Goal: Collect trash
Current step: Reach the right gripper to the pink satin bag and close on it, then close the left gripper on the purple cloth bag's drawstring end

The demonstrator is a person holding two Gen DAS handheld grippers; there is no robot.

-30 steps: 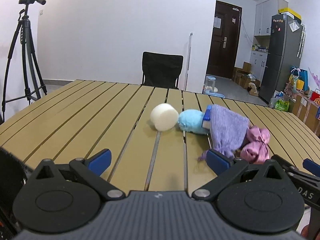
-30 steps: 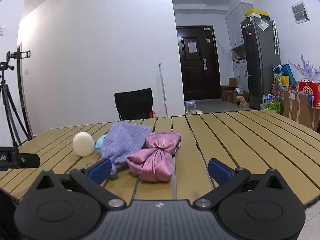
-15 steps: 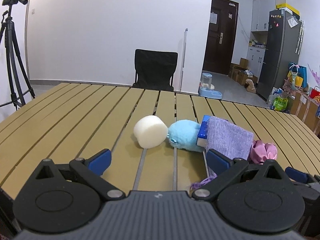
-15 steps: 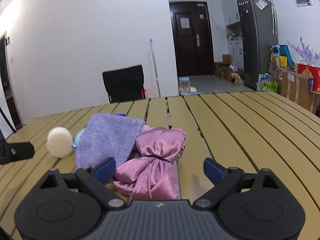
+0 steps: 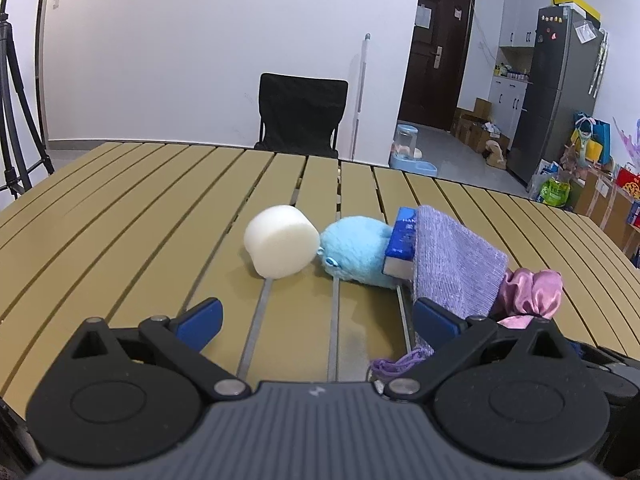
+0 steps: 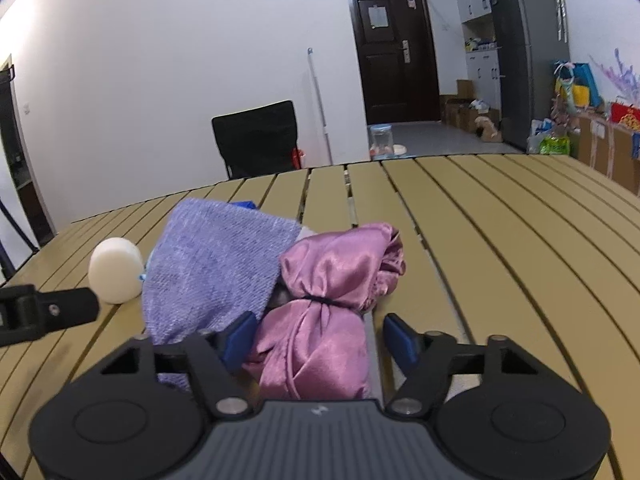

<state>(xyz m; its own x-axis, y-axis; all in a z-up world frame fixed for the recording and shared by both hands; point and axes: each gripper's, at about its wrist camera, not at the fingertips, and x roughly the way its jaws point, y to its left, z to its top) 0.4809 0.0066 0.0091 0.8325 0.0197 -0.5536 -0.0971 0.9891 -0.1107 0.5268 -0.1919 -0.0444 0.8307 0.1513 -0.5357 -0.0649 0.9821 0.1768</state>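
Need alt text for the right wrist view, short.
The right gripper is closing around a pink satin bag on a slatted table. A purple cloth pouch leans against it, with a white foam cylinder further left.

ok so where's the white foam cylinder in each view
Left wrist: the foam cylinder lies near the middle of the picture, on the table, touching the blue plush on its right.
Right wrist: the foam cylinder is at the left, past the purple cloth.
Shared landmark: the black chair behind the table.
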